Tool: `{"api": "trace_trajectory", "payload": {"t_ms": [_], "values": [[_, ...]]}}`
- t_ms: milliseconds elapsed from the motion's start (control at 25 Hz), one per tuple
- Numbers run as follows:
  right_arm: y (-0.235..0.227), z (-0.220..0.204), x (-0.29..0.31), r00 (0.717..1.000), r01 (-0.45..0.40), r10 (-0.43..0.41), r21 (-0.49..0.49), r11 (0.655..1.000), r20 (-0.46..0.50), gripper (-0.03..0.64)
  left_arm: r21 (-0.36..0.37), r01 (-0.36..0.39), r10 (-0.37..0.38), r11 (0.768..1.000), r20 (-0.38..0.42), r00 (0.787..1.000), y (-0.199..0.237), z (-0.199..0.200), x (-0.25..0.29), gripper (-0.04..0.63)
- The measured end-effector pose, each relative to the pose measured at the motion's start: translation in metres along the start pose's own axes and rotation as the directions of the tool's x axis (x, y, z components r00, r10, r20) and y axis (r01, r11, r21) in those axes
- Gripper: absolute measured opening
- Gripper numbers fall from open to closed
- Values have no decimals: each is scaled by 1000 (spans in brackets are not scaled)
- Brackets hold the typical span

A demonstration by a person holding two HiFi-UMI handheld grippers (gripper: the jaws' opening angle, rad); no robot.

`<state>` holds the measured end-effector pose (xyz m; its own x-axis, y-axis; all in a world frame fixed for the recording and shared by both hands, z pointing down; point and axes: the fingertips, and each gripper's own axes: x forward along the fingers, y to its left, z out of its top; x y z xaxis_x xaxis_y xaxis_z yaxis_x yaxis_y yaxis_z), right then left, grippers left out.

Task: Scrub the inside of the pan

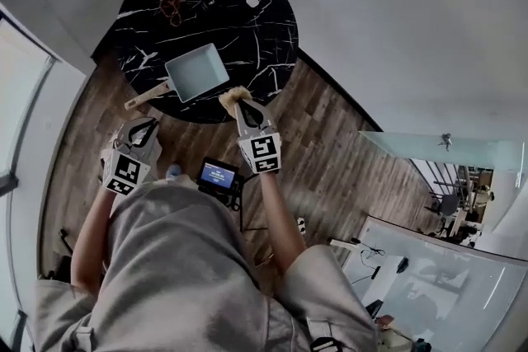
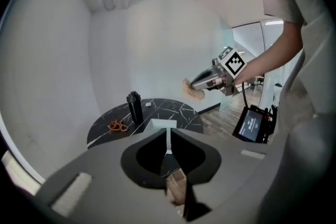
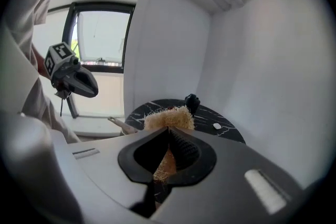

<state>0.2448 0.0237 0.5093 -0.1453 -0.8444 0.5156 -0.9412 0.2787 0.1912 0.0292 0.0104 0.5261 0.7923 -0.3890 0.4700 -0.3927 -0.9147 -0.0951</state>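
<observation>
A square pale-blue pan [image 1: 196,72] with a wooden handle [image 1: 147,97] lies on the round black marble table [image 1: 264,37], its handle pointing toward me. My right gripper [image 1: 239,105] is shut on a tan loofah scrubber [image 1: 233,97], held over the table's near edge just right of the pan. The scrubber [image 3: 169,118] bulges above the jaws in the right gripper view. My left gripper [image 1: 139,124] hovers just short of the handle's end. Its jaws [image 2: 167,136] stand a thin slit apart with nothing gripped, and the handle [image 2: 177,186] shows below them.
A black bottle [image 2: 134,106], a reddish-brown tangle [image 1: 172,8] and a small white object [image 1: 252,2] sit toward the table's far side. A lit screen [image 1: 219,176] hangs at my waist. Wood floor surrounds the table; a glass-topped table [image 1: 437,148] stands to the right.
</observation>
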Motion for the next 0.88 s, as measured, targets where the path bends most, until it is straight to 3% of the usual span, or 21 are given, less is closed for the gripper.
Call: {"api": "trace_trajectory", "payload": {"t_ms": [160, 280, 440, 640, 880], "values": [[-26, -11, 55, 986, -76, 63, -80, 994, -156, 25, 4, 42, -40, 999, -191, 981, 43, -39, 48, 80], [-46, -24, 101, 961, -135, 107, -94, 986, -255, 25, 22, 83, -74, 996, -273, 959, 63, -59, 78, 111], [-49, -61, 149, 880, -270, 198, -112, 956, -432, 25, 18, 130, -114, 991, -376, 920, 63, -93, 103, 138], [-41, -107, 192, 754, -438, 241, -195, 877, -611, 25, -19, 110, -105, 994, -494, 863, 66, -134, 121, 176], [-29, -140, 215, 685, -512, 205, -261, 818, -699, 25, -107, 144, -179, 984, -518, 837, 56, -156, 138, 179]]}}
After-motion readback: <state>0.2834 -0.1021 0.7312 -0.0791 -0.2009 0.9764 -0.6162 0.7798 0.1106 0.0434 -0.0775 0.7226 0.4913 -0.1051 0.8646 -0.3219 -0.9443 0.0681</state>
